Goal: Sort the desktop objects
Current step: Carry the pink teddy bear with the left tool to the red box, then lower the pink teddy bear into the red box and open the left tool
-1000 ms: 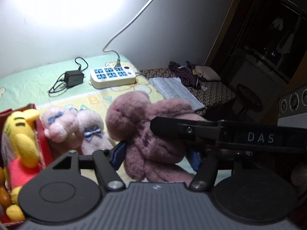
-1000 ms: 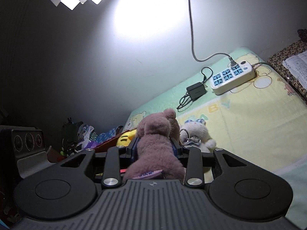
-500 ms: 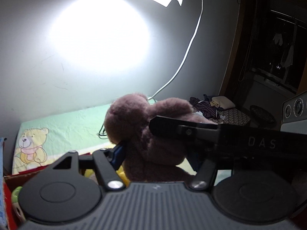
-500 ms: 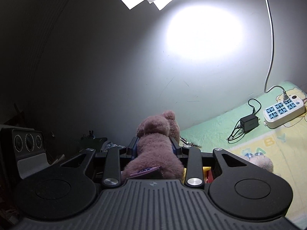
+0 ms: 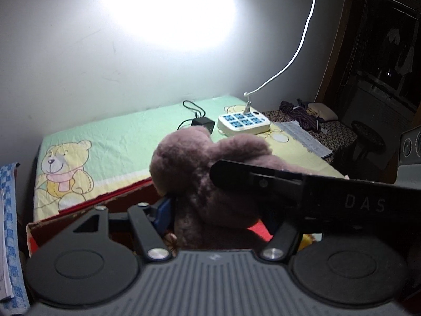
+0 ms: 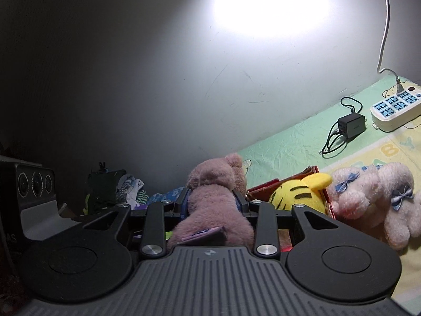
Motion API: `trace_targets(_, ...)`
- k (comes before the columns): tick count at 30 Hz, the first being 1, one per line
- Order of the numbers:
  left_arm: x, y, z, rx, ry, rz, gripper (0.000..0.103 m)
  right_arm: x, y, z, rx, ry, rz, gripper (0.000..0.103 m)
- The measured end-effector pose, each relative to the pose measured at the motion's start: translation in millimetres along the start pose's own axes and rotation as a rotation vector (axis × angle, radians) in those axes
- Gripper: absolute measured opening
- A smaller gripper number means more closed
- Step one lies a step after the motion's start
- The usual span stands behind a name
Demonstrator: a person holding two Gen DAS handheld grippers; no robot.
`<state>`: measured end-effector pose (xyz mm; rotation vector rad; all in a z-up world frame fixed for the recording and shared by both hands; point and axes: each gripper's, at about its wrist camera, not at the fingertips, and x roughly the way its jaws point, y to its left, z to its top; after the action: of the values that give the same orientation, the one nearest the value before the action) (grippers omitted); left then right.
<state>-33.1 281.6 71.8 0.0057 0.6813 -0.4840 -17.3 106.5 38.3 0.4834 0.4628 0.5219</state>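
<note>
1. The jaws of the left gripper are seen clamped on a mauve plush bear; the blue pad of the left finger is pressed into the plush, and the right finger is hidden behind the toy.
2. The jaws of the right gripper are closed narrowly on the same mauve plush bear, its body being squeezed between the two blue pads, with the head turned away from the camera.
3. In the left wrist view, a black bar marked "DAS" is laid across the front of the bear, and part of the toy and the space to its right are blocked by it.
4. The bear is held above a red box, whose rim is seen just behind and below it.
5. In the right wrist view, a yellow striped plush is seen in the red box, and a pale pink plush with blue bows is lying just beside the box on the table.
6. The table is covered by a green and yellow cloth with a bear print.
7. Farther back, near the wall, a black charger and a white power strip are placed side by side, well apart from the toys.
</note>
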Motion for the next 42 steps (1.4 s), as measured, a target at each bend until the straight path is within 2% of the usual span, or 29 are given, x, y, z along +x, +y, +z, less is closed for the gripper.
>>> trace_targets(5, 20, 20, -20, -0.001, 0.091, 0.023, 0.074, 25, -4, -19, 0.013, 0.072, -0.055, 0.031)
trace_targets(8, 29, 29, -26, 0.005, 0.135, 0.042, 0.077, 36, -3, -26, -0.018, 0.075, -0.084, 0.03)
trace_targets(14, 42, 32, -27, 0.027, 0.202, 0.072, 0.075, 47, 1, -28, -0.077, 0.062, -0.119, 0.03)
trace_targets(21, 42, 32, -31, 0.058, 0.231, 0.109, 0.078, 50, 7, -27, -0.12, 0.129, -0.129, 0.033)
trace_targets(24, 45, 28, -35, 0.086, 0.249, 0.168, 0.078, 44, 4, -26, -0.08, 0.154, -0.098, 0.038)
trace_targets(27, 45, 24, -39, 0.117, 0.259, 0.202, 0.078, 33, 3, -22, -0.074, 0.142, -0.102, 0.036)
trace_targets(29, 42, 23, -42, 0.119, 0.251, 0.19, 0.078, 27, -1, -19, -0.04, 0.147, -0.093, 0.034)
trace_targets(31, 38, 25, -43, 0.099, 0.246, 0.165, 0.078, 27, -5, -19, -0.015, 0.179, -0.094, 0.015)
trace_targets(35, 27, 30, -43, 0.032, 0.241, 0.096, 0.078, 25, -6, -23, 0.02, 0.229, -0.091, 0.011)
trace_targets(40, 18, 33, -47, -0.015, 0.238, 0.064, 0.078, 23, 2, -26, -0.014, 0.27, -0.106, 0.011)
trace_targets(42, 17, 33, -48, -0.016, 0.24, 0.073, 0.078, 23, 3, -28, -0.013, 0.294, -0.1, 0.011)
